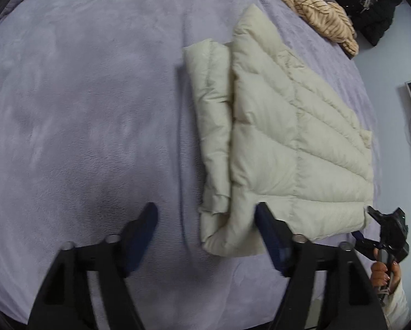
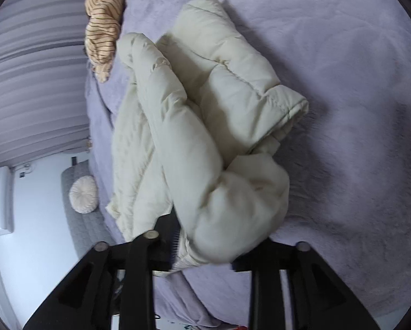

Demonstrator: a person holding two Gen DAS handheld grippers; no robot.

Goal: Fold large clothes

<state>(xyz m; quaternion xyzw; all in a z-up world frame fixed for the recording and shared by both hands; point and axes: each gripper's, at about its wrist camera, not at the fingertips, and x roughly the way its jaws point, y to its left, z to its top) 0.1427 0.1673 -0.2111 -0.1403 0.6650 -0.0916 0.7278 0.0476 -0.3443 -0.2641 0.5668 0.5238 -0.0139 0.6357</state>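
Note:
A cream quilted puffer jacket [image 1: 288, 143] lies partly folded on the lilac bed cover [image 1: 81, 96], with one sleeve [image 1: 211, 115] laid along its left side. My left gripper [image 1: 206, 220] is open and empty, its right finger [image 1: 271, 233] just over the jacket's near corner. My right gripper [image 1: 370, 220] shows at the jacket's near right corner in the left wrist view. In the right wrist view the jacket [image 2: 205, 137] bulges between the right gripper's [image 2: 222, 250] fingers, which hide under the fabric and look closed on its edge.
A tan striped garment [image 1: 321, 11] and a black garment [image 1: 370, 5] lie at the far edge of the bed. The bed edge runs along the right in the left wrist view. A round cushion [image 2: 82, 195] sits on a bench [image 2: 81, 220] beside the bed.

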